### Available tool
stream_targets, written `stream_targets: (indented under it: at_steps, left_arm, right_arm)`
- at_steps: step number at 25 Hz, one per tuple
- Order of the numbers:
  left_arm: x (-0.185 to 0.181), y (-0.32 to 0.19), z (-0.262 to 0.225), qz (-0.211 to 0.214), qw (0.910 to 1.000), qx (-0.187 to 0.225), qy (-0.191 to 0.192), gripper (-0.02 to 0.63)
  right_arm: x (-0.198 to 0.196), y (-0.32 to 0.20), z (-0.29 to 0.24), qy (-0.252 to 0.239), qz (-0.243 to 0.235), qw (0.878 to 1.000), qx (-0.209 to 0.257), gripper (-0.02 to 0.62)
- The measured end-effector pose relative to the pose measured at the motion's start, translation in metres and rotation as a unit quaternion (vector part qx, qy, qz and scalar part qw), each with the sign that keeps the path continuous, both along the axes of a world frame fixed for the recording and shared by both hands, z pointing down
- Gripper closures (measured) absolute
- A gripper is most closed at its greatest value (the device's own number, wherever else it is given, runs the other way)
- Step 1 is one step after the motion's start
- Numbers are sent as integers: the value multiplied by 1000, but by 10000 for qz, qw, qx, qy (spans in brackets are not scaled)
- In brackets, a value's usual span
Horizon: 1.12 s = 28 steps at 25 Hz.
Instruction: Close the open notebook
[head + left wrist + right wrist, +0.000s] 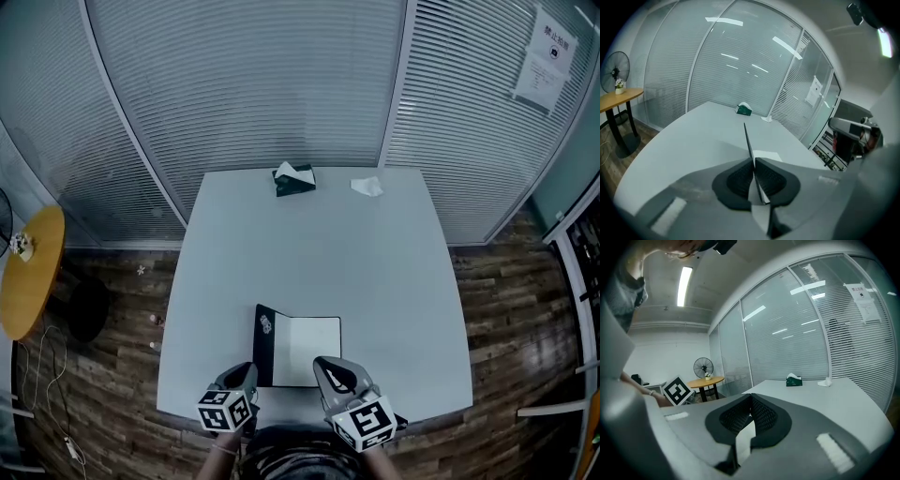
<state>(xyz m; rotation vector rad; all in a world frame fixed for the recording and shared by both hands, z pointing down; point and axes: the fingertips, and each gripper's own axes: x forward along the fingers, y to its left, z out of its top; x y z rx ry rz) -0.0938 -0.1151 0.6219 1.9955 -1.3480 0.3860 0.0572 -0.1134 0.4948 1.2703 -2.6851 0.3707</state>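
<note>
1. Table: white, and the notebook is lying open at its near edge, straight ahead of the person.
2. Notebook: the white page is lying flat. The dark cover is standing almost upright along the page's left side.
3. Key relation: the spine is running near to far, away from the person. The page is lying to the right of the raised cover, so I judge the cover needs swinging rightward and down.
4. Left gripper: it is sitting at the notebook's near left corner, the closer of the two to the cover. Its jaws are pinching the cover's near edge between the pads.
5. Right gripper: it is hovering by the notebook's near right corner. Its jaws are pressing together with nothing in them.
6. Tissue box: green, sitting far beyond the notebook at the table's back edge. No brand is showing legibly.
7. Crumpled tissue: lying far beyond the notebook, to the right of the box.
8. Sign: hanging on the glass wall, far right of the notebook. Its print is coming out too small to read.
</note>
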Motion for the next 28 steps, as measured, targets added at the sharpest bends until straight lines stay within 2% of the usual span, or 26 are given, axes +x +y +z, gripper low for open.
stream_targets:
  at_steps: [12,24,28]
  left_arm:
    - [54,2,-18,592,9977,123,302,586]
    - [104,5,-17,1214,9908,69,591,581]
    - [120,6,-15,1464,9875,58,575,580]
  right_arm:
    - [18,2,-1,-10,283,9996,6,594]
    - [27,1,5,26,460,9989,-50,594]
    - [29,2,6,51,505,9987,-86,594]
